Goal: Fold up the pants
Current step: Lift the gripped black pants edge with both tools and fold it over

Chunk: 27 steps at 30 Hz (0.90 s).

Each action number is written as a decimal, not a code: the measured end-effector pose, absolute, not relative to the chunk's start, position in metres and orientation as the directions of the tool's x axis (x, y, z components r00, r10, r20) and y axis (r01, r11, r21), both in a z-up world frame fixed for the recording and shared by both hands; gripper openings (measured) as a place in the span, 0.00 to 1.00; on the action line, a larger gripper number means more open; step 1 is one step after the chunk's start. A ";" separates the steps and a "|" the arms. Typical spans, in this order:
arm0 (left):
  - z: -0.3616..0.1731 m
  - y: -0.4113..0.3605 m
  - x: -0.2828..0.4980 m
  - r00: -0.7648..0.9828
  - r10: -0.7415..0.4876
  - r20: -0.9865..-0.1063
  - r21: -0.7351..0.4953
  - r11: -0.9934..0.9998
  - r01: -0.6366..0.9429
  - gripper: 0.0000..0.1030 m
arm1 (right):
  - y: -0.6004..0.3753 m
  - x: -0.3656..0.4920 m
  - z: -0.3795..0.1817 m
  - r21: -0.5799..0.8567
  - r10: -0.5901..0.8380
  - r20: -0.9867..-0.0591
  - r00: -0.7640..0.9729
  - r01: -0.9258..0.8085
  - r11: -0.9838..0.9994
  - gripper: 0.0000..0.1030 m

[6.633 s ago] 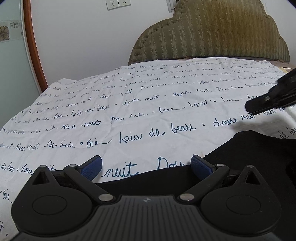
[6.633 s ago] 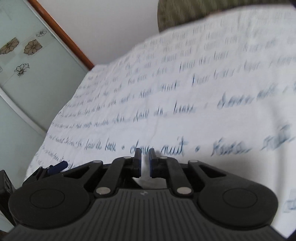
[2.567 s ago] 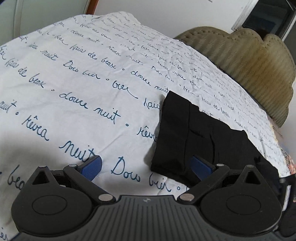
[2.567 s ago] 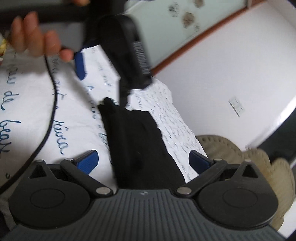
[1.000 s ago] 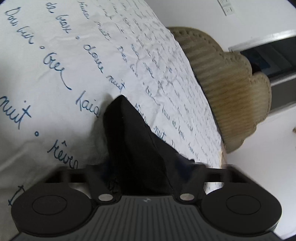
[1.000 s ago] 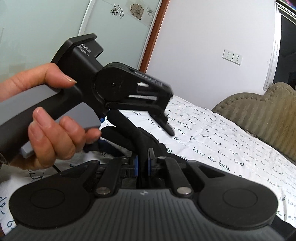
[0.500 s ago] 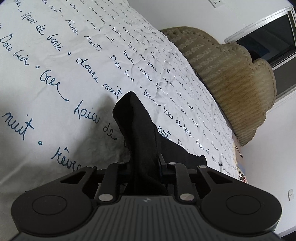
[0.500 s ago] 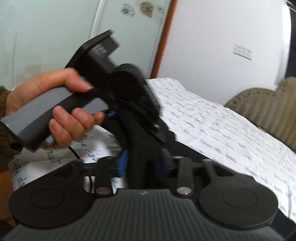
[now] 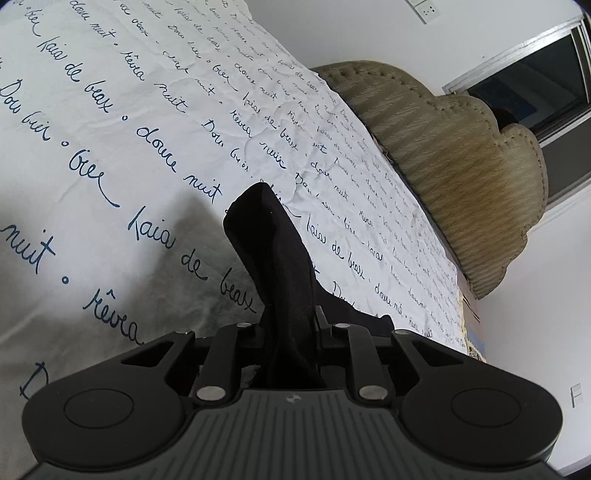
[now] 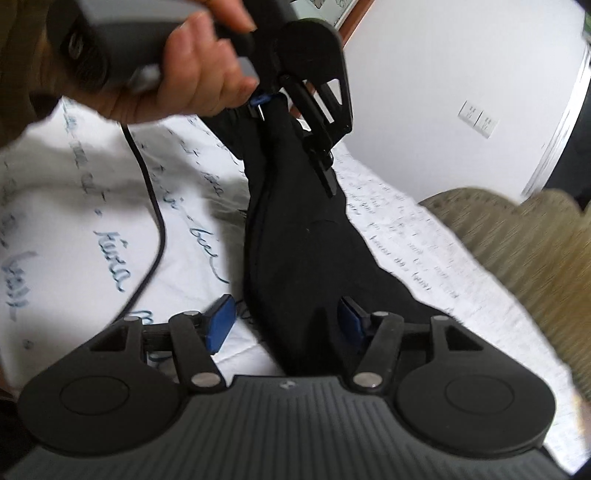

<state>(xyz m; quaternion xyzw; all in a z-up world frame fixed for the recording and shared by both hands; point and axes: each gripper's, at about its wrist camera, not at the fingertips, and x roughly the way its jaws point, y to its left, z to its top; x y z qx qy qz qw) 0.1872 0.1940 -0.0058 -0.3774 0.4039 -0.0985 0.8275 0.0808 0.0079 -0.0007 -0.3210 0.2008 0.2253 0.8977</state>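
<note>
Pretty bright, soft daylight in both views, white wall [image 9: 369, 29] almost blown out. Left wrist view is sharp, with a soft grey shadow on the bedsheet [image 9: 110, 122] beside the pants [image 9: 273, 251], which are so black you get no fabric detail. Right wrist view is motion-smeared: hand [image 10: 177, 62], sheet lettering and headboard [image 10: 528, 236] all blurry. Heavy fisheye bending, dark corners

Bare bedsheet [image 9: 110, 155] leftward, headboard [image 9: 461, 177] blocking far side
</note>
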 end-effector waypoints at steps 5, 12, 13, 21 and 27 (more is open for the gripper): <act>0.006 0.188 0.182 0.671 -0.459 -0.582 -0.704 0.697 -0.133 0.18 | 0.021 0.076 -0.011 -0.588 0.239 -0.468 0.851 -0.502 0.634 0.14; 0.025 0.174 0.175 0.704 -0.427 -0.568 -0.686 0.718 -0.118 0.18 | 0.014 0.074 0.002 -0.542 0.262 -0.441 0.858 -0.488 0.685 0.11; 0.028 0.171 0.175 0.708 -0.424 -0.565 -0.684 0.720 -0.115 0.18 | 0.011 0.074 0.005 -0.526 0.269 -0.439 0.857 -0.488 0.697 0.11; 0.065 0.141 0.168 0.735 -0.421 -0.532 -0.667 0.743 -0.058 0.18 | -0.023 0.074 0.030 -0.345 0.324 -0.403 0.856 -0.470 0.812 0.11; 0.092 0.099 0.164 0.742 -0.440 -0.505 -0.645 0.764 0.014 0.18 | -0.057 0.065 0.050 -0.244 0.334 -0.354 0.874 -0.431 0.869 0.11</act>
